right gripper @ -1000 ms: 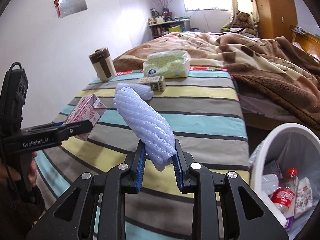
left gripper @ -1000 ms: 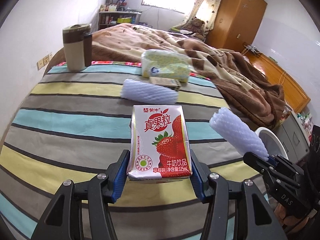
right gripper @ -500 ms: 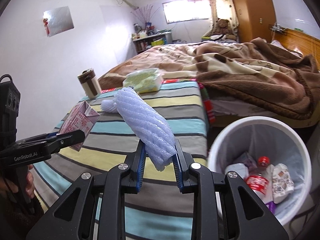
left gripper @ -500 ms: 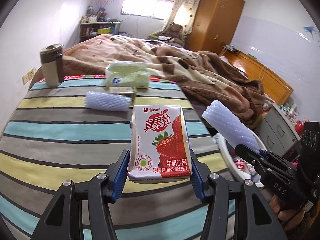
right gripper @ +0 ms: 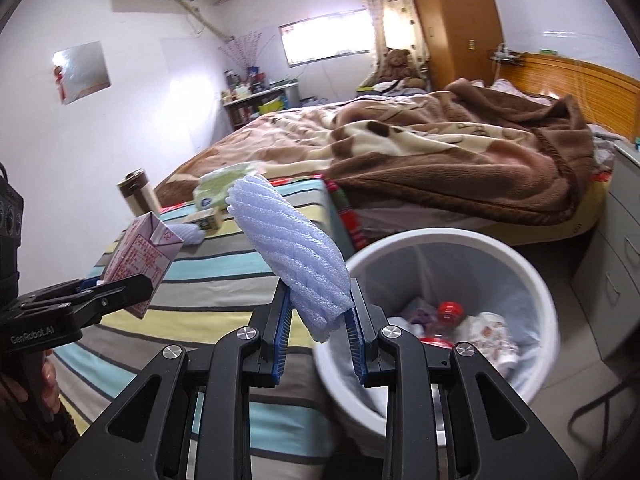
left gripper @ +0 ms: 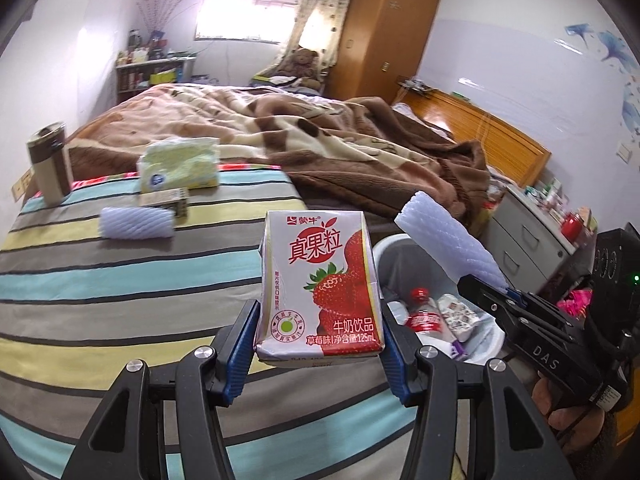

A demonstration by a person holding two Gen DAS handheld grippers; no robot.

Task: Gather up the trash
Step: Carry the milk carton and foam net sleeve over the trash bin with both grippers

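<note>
My left gripper (left gripper: 318,340) is shut on a strawberry milk carton (left gripper: 318,284), held upright above the right edge of the striped table; the carton also shows in the right wrist view (right gripper: 142,256). My right gripper (right gripper: 318,330) is shut on a white foam net sleeve (right gripper: 290,244), held over the near rim of the white trash bin (right gripper: 532,276); the sleeve also shows in the left wrist view (left gripper: 448,242). The bin (left gripper: 386,246) holds a red-capped bottle (right gripper: 446,314) and wrappers.
On the striped tablecloth (left gripper: 120,280) lie a second foam sleeve (left gripper: 138,222), a small box (left gripper: 164,198), a tissue pack (left gripper: 180,164) and a brown-banded cup (left gripper: 48,168). A bed with a brown blanket (right gripper: 440,152) stands behind. Grey drawers (right gripper: 616,264) stand right of the bin.
Both grippers have moved right, away from the table's middle and toward the bin. The bin now fills more of both views. Both grips are unchanged.
</note>
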